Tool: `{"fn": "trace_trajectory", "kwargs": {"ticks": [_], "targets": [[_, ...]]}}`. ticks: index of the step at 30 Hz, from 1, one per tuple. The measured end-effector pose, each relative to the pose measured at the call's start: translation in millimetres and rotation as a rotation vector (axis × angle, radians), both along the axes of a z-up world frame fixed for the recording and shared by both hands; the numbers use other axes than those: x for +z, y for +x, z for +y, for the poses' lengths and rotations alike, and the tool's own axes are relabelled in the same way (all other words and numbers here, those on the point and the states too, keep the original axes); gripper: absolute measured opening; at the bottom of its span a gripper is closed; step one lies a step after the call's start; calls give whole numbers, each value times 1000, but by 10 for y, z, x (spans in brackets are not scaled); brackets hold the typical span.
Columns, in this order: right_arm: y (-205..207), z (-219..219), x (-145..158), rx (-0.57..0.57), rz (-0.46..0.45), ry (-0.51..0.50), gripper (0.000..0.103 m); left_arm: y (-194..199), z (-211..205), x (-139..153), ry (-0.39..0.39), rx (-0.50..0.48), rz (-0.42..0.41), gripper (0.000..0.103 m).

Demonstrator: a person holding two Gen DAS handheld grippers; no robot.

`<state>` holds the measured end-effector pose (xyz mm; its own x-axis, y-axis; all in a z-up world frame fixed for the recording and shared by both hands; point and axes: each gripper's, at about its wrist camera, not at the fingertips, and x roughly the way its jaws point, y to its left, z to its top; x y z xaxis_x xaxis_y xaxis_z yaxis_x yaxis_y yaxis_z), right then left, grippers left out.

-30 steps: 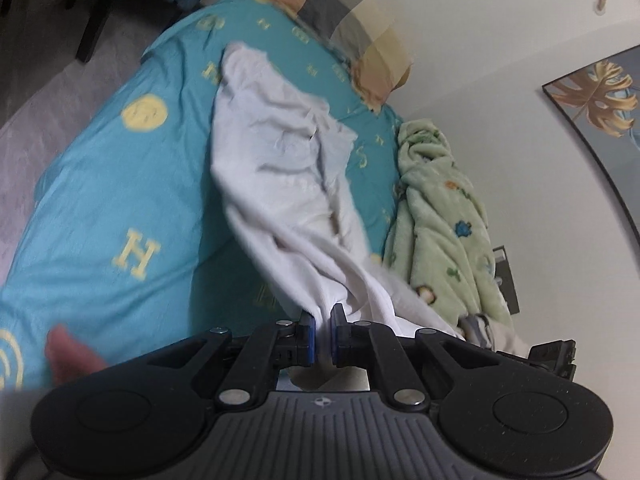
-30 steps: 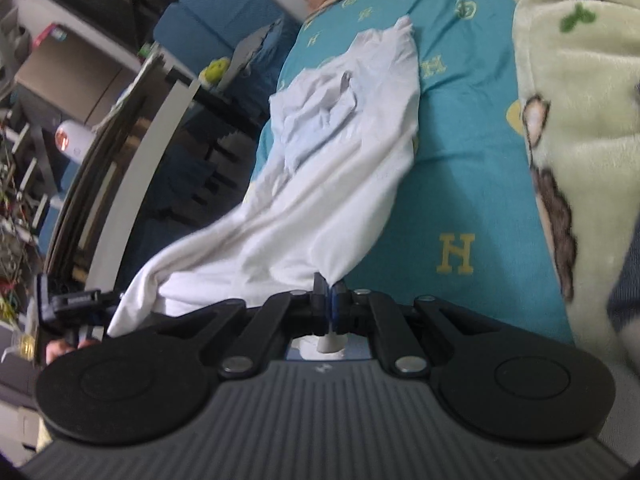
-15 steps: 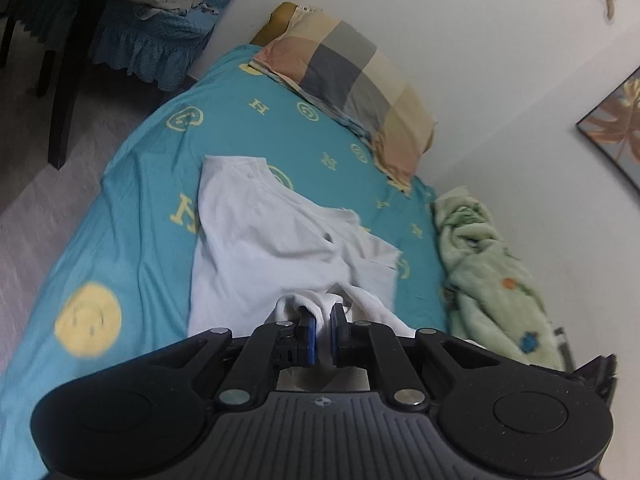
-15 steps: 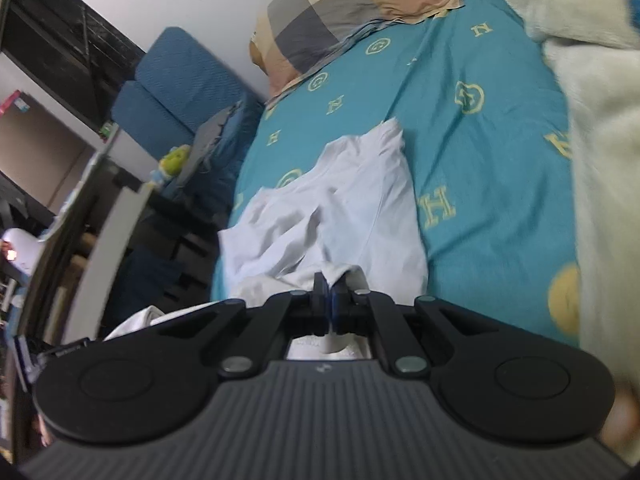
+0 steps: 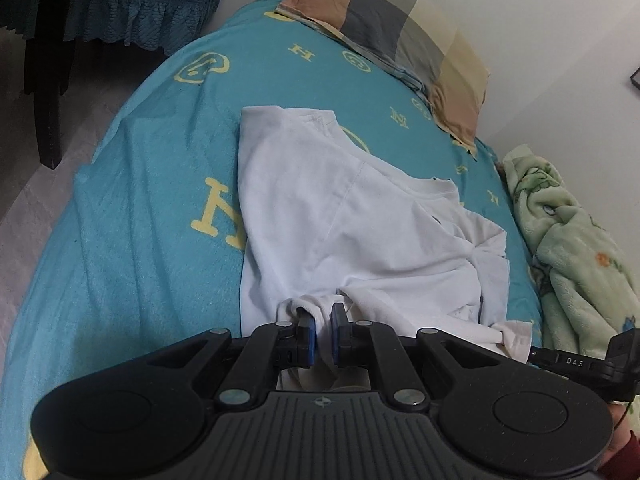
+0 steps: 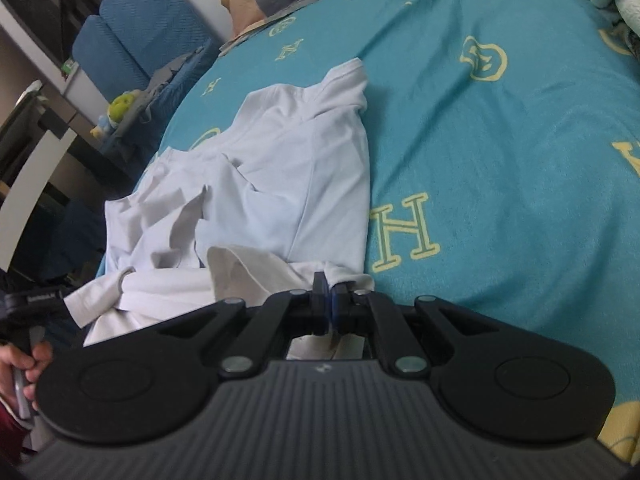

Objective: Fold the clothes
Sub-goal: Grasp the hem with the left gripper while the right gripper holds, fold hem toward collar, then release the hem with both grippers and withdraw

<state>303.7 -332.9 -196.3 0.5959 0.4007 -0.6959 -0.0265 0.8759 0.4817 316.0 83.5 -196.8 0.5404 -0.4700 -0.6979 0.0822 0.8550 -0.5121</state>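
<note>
A white T-shirt (image 5: 344,220) lies spread on the teal bedsheet (image 5: 132,240), collar end far from me, its right side bunched. My left gripper (image 5: 323,320) is shut on the shirt's near hem, with cloth pinched between the blue pads. The shirt also shows in the right wrist view (image 6: 280,176). My right gripper (image 6: 330,292) is shut on the hem at the shirt's other near corner. The other gripper's handle shows at the edge of each view.
A checked pillow (image 5: 400,36) lies at the head of the bed. A green fleece blanket (image 5: 576,248) lies along the wall side. A blue chair (image 6: 140,36) and a dark table leg (image 5: 48,80) stand beside the bed.
Both grippers have lowered the hanging shirt onto the bed. It now lies spread flat where it hung stretched before. Both grippers still hold the hem.
</note>
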Motion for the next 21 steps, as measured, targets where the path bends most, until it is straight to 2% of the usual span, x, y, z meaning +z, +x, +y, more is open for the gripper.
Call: {"fn": "trace_trajectory", "kwargs": {"ticks": [2, 4, 5, 6, 7, 8, 9, 10, 15, 21], "targets": [[-32, -3, 56, -2, -10, 2, 7, -37, -11, 57, 16, -8, -9, 13], [-87, 3, 123, -12, -5, -10, 11, -118, -36, 142, 46, -9, -20, 21], [-115, 7, 158, -17, -2, -16, 14, -187, -54, 215, 72, -4, -38, 31], [-166, 9, 202, -22, -6, -21, 26, -256, -71, 289, 98, 1, -57, 45], [-220, 11, 249, -26, -11, -26, 40, -325, -88, 362, 121, 6, -74, 52], [-281, 9, 295, -27, -21, -20, 49, -389, -99, 425, 129, 5, -82, 64], [-345, 15, 346, -26, -34, -16, 63, -458, -105, 483, 133, 7, -89, 71], [-410, 21, 398, -25, -47, -13, 68, -529, -113, 543, 136, 10, -95, 72], [-765, 111, 644, -31, -70, -11, 68, -999, -229, 818, 173, 17, -107, 77], [-1284, 282, 847, -24, -126, -5, 68, -1482, -528, 976, 252, -4, -136, 78]]}}
